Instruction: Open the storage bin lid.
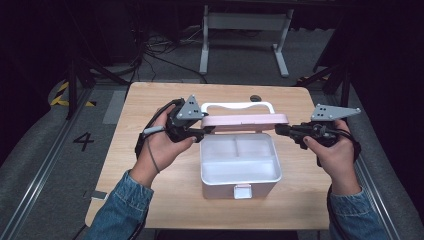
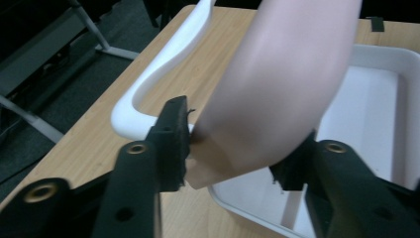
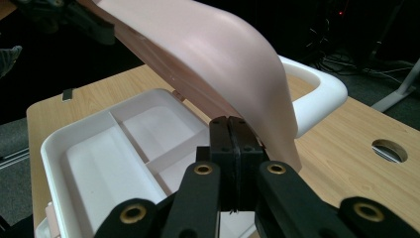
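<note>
A white compartment box (image 1: 205,165) stands open on the wooden table, its pink lid (image 1: 245,120) raised at the back with a white carry handle (image 1: 237,106) behind it. My left gripper (image 1: 207,130) is shut on the lid's left corner; in the left gripper view the lid (image 2: 282,84) sits between the two jaws of the gripper (image 2: 235,153). My right gripper (image 1: 278,129) is at the lid's right end. In the right gripper view the gripper (image 3: 230,144) has its jaws pressed together with nothing seen between them, tips against the lid (image 3: 213,49) edge.
The box's pink latch (image 1: 242,191) faces the near table edge. A round cable hole (image 1: 255,98) lies behind the handle. The box tray (image 3: 49,144) has several dividers inside. Beyond the table stand a white desk frame (image 1: 245,35) and floor cables.
</note>
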A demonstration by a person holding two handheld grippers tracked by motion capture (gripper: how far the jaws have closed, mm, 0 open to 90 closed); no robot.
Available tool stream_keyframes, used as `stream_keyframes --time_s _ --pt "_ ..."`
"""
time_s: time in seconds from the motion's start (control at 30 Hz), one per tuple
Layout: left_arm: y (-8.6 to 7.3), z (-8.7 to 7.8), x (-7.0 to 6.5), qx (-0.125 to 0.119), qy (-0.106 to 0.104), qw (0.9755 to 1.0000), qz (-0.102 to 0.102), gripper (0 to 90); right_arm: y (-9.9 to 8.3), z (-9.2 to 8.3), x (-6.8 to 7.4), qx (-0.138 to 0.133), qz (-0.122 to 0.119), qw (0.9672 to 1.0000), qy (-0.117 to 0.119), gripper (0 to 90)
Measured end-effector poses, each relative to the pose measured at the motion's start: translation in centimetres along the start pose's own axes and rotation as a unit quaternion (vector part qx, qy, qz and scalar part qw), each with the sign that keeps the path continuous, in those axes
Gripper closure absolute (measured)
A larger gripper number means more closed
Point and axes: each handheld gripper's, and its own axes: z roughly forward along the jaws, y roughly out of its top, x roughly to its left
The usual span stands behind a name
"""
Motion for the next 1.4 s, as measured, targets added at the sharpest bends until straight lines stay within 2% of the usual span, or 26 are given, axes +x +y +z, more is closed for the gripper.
stream_keyframes --time_s 0.07,0.23,0.37,0.53,0.87,1.07,1.27,1.4 --pt "0.1 -0.1 0.3 -0.004 0.001 0.9999 -0.01 64.2 -0.1 -0.2 0.1 0.0 -0.001 1.0 0.0 88.7" --pt "0.2 0.0 0.9 -0.015 0.002 0.9996 -0.024 67.7 -0.4 -1.0 0.2 0.006 0.005 1.0 0.004 84.0" --pt "0.5 0.2 1.6 -0.016 0.001 0.9991 -0.039 69.3 -0.8 -1.8 0.1 0.005 0.009 0.9999 -0.003 81.0" --pt "0.8 0.6 2.9 -0.018 -0.007 0.9982 -0.057 70.6 -2.0 -3.4 -0.3 0.001 0.027 0.9995 -0.017 75.8" --pt "1.1 1.4 4.6 -0.03 -0.013 0.9959 -0.084 71.7 -4.2 -5.1 -0.9 0.0 0.055 0.9978 -0.037 75.2" --pt "1.3 2.2 5.6 -0.036 -0.002 0.9935 -0.108 73.2 -5.4 -5.7 -1.2 0.002 0.068 0.9967 -0.044 74.9" --pt "1.4 3.0 6.5 -0.031 0.005 0.9925 -0.118 72.8 -5.9 -6.1 -1.3 0.003 0.075 0.9959 -0.051 74.7" --pt "1.3 3.7 7.2 -0.032 0.007 0.9906 -0.133 71.7 -6.2 -6.3 -1.4 0.005 0.078 0.9954 -0.056 74.3"
